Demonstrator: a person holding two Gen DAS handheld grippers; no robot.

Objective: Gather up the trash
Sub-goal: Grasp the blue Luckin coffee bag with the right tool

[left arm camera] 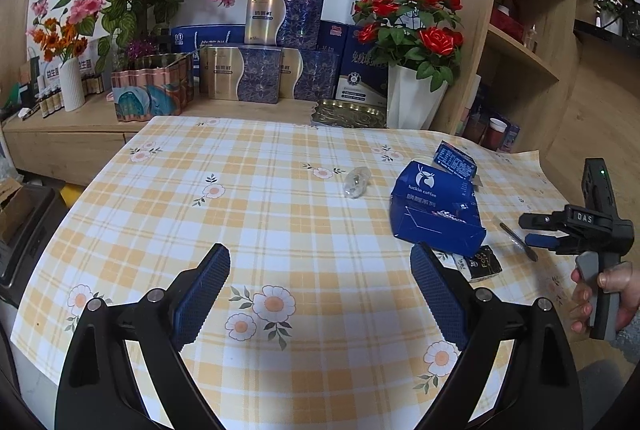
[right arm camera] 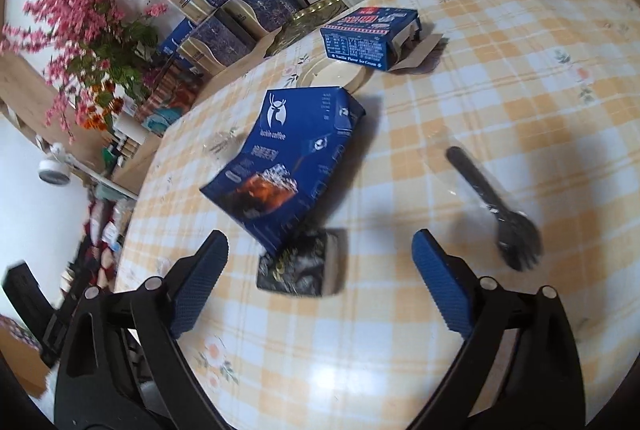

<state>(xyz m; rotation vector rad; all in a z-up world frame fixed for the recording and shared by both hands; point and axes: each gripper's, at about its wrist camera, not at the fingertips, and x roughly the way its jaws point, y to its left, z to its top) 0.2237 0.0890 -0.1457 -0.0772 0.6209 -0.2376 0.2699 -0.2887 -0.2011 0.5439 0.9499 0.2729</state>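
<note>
The left hand-held gripper [left arm camera: 320, 294] hangs over the near part of the counter [left arm camera: 280, 230], its jaws wide apart with nothing between them. The right hand-held gripper [right arm camera: 320, 278] also stands with jaws apart and empty, above a small dark wrapper [right arm camera: 300, 266] that lies on the checked cloth. Just beyond the wrapper, touching it, lies a blue coffee box [right arm camera: 292, 158]. Farther off sits a blue ice-cream carton [right arm camera: 368, 34], its end flap open. A black plastic spoon in a clear sleeve [right arm camera: 492, 206] lies to the right of the coffee box. In the left view a crumpled clear wrap [left arm camera: 357, 182] lies left of the coffee box [left arm camera: 434, 210], and a hand [left arm camera: 604, 294] grips the right gripper's handle at the right edge.
</note>
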